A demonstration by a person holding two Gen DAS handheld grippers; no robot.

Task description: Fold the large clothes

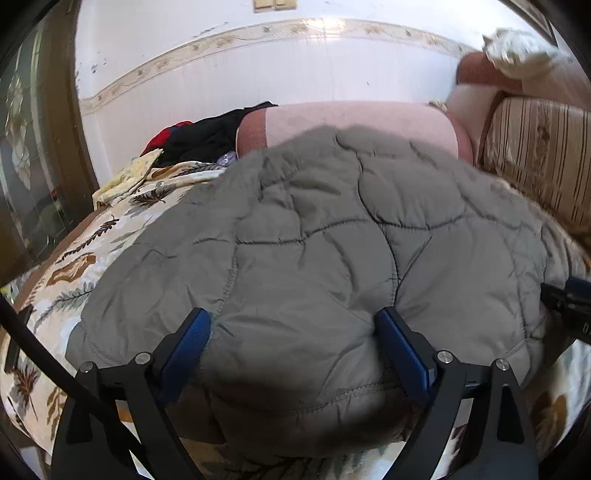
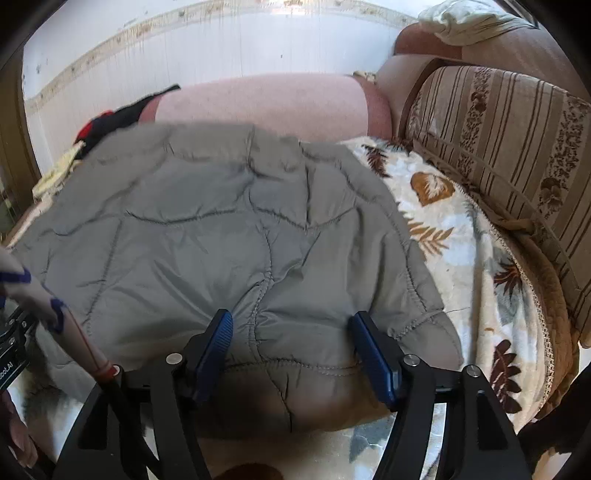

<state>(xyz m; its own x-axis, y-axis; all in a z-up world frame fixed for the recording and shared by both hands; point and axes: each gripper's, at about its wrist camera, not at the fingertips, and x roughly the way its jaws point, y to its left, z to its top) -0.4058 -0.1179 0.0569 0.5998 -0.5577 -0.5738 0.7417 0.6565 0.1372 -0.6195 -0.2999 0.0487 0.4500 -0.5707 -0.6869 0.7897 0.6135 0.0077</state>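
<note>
Grey quilted jacket [image 1: 314, 240] bulges between each spread claw's blue fingers [image 2: 218, 343].

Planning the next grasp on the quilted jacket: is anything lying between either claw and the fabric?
Nothing visible. The grey quilted puffy jacket lies spread on the leaf-print blanket, and its near hem already sits between the open fingers of the left claw and the right claw.

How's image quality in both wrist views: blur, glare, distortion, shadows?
Left wrist: heavy fisheye bend along the wall trim, glare on the wall, near edge of the jacket soft and shadowed between the open left claw fingers. Right wrist: same barrel distortion, jacket's far edge smeared, dark shadow under its near hem by the open right claw; blanket sharp.
</note>
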